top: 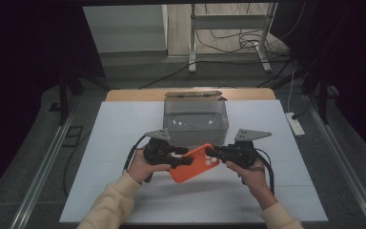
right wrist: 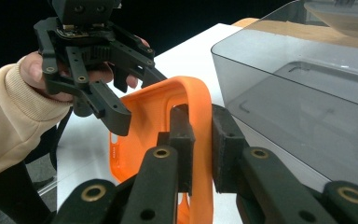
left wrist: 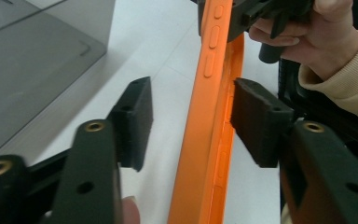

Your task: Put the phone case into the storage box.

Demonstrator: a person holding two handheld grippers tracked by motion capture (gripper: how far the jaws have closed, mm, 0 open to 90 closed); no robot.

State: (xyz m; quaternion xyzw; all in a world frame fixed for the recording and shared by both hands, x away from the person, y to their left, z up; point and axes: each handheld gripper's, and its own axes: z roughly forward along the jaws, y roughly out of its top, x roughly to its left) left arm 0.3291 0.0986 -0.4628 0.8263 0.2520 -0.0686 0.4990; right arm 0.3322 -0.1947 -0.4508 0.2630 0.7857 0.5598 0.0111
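Orange phone case (left wrist: 209, 140) cut off at bottom edge.

right hand-held gripper (right wrist: 200, 140) clamped, left hand-held gripper (left wrist: 191, 121) part-open

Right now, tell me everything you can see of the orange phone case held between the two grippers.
The orange phone case looks like soft, matte rubbery plastic, empty, with rounded corners, a camera cut-out with small holes, and raised side buttons along one edge. It is held up off the white table, tilted, in front of the clear grey plastic box. The right gripper pinches its rim near the cut-out. The left gripper straddles the opposite edge: one pad looks to touch it, the other stands apart.
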